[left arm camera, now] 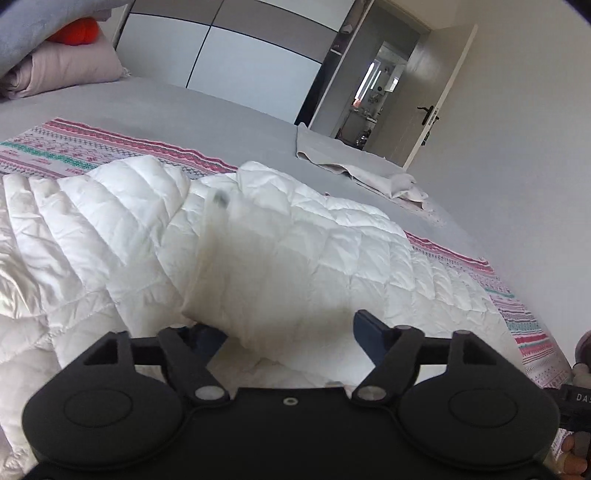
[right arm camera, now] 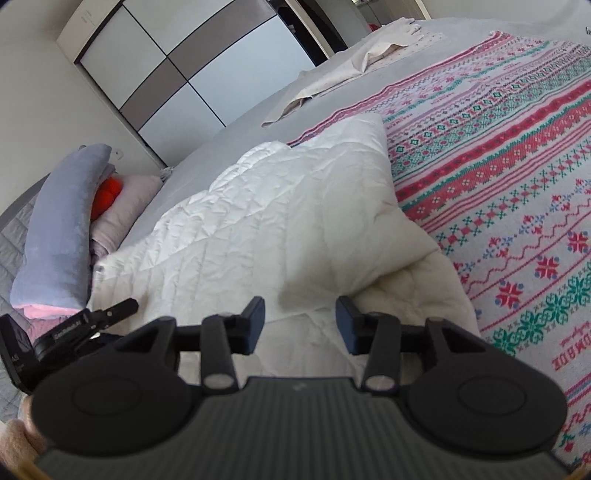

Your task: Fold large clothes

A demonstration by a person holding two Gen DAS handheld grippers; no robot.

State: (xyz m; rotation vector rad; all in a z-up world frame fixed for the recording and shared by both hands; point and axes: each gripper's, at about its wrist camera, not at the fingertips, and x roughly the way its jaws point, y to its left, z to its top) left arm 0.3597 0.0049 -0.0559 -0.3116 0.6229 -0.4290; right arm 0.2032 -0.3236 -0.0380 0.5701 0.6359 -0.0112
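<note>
A white quilted puffer jacket [left arm camera: 258,240] lies crumpled on the bed over a patterned knit blanket [left arm camera: 74,151]. My left gripper [left arm camera: 291,332] is open, its jaws wide apart, low over the jacket with a blurred fold of white fabric between and in front of the fingers. In the right wrist view the jacket [right arm camera: 277,221] spreads ahead, a raised fold [right arm camera: 351,206] just beyond my right gripper [right arm camera: 300,317], which is open and empty above the fabric. The patterned blanket [right arm camera: 517,184] lies to its right.
The grey bed sheet [left arm camera: 207,114] stretches behind. A crumpled beige cloth [left arm camera: 369,173] lies near the far corner. Pillows and an orange object [left arm camera: 74,33] are stacked at the head. A wardrobe [left arm camera: 240,55] and an open door [left arm camera: 436,110] stand beyond.
</note>
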